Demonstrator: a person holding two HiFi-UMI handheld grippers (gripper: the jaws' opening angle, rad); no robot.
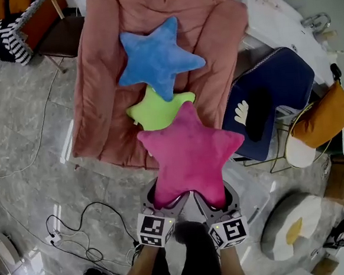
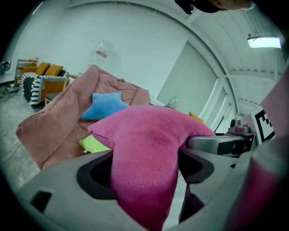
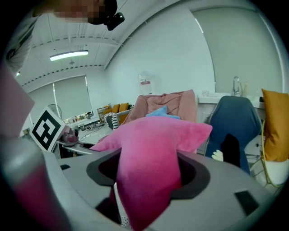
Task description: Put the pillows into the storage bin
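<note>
Pillows come in three star shapes, and the pink star pillow (image 1: 191,153) is the one in hand: the left tool (image 1: 167,201) has its jaws pressed into one lower arm of the star, and the right tool (image 1: 217,203), close beside it, is clamped the same way on the neighbouring arm. Both sets of jaws stand partly apart, with plush bulging between them. The pillow sticks up and forward from the two tools, carried clear of the floor (image 1: 27,175). Just beyond it, ahead of the tools, a green star pillow (image 1: 155,111) lies on a rust-pink quilt (image 1: 102,80), and farther along the quilt lies a blue star pillow (image 1: 156,55), overlapping the green one. Off to the right of the right tool stands a navy chair (image 1: 274,84), with an orange cushion (image 1: 324,116) past it. Down to the left of the left tool, cables (image 1: 72,231) trail over the grey floor.
</note>
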